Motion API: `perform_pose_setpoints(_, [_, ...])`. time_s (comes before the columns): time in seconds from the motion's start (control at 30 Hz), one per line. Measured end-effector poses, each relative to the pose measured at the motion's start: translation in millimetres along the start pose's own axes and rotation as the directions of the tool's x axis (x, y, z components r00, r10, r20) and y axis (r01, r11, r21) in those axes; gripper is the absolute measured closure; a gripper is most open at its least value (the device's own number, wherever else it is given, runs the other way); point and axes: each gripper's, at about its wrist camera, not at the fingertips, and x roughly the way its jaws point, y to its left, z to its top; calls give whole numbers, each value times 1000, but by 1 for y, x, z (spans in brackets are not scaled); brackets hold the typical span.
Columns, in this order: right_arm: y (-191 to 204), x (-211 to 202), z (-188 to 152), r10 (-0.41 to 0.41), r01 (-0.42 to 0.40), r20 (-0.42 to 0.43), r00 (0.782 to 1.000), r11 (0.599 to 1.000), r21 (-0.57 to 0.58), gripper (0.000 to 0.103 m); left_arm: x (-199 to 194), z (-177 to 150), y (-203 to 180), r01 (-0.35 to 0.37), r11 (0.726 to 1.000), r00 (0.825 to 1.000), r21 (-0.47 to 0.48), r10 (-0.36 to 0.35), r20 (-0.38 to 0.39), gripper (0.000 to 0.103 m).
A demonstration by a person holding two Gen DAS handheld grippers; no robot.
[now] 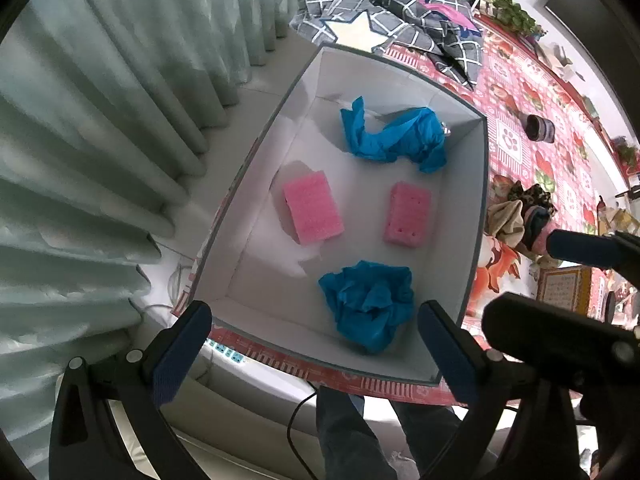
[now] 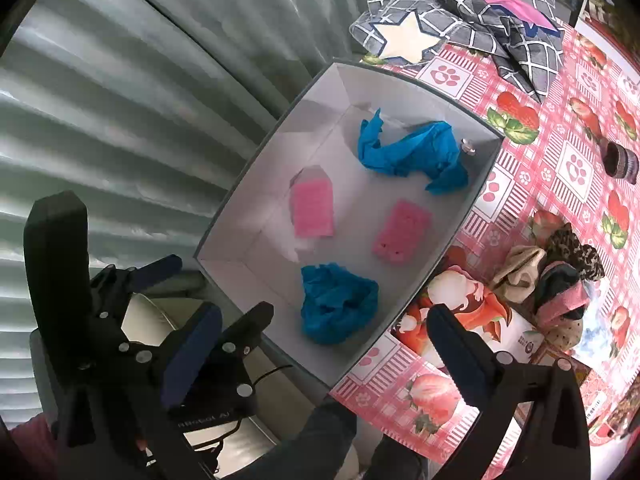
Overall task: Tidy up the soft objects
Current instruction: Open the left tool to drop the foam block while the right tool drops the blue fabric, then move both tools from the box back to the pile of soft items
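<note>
The white box (image 1: pixel 476 216) sits at the edge of the surface (image 2: pixel 560 148), by the curtain. Four soft things are already inside it. A blue crumpled cloth (image 1: pixel 394 138) lies at the far end of the box, near its far right corner. A second blue cloth (image 1: pixel 370 304) lies at the near end. Between them are two pink sponges — one (image 1: pixel 314 212) by the left wall and one (image 1: pixel 406 220) nearer the right wall.

So a good part of the job looks done. Some soft things are not put away yet. A little pile of socks (image 2: pixel 556 276) lies on the surface just beside the right wall of the box. A gray checked cloth (image 2: pixel 472 12) with a star lies past the far end of the box.

The left gripper (image 1: pixel 316 356) hangs over the near end of the box, spread wide with nothing in it. The right gripper (image 2: pixel 324 356) is also spread wide and holds nothing — it is over the near right corner of the box.

I think the socks come next, since they lie close to the right gripper.
</note>
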Motion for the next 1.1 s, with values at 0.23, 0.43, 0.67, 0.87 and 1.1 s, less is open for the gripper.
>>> perform_pose_setpoints(0.23, [0, -3, -1, -4, 4, 2, 1000, 1000, 4, 0, 0, 0, -3, -8, 1000, 1000, 0, 8, -2, 0])
perform_pose_setpoints(0.43, [-1, -5, 0, -5, 5, 5, 1000, 1000, 5, 0, 1, 0, 0, -11, 1000, 1000, -12, 11, -18, 0])
perform_pose_setpoints(0.67, [-8, -15, 0, -2, 1, 23, 1000, 1000, 27, 0, -1, 2, -5, -9, 1000, 1000, 9, 10, -19, 0])
perform_pose_setpoints(0.87, [-27, -27, -4, -4, 2, 35, 999, 997, 74, 0, -5, 10, -22, -20, 998, 1000, 53, 20, -11, 0])
perform_pose_setpoints(1.1, [-66, -52, -12, 0, -11, 65, 998, 985, 174, 0, -7, 23, -56, -17, 990, 1000, 139, 17, -1, 0])
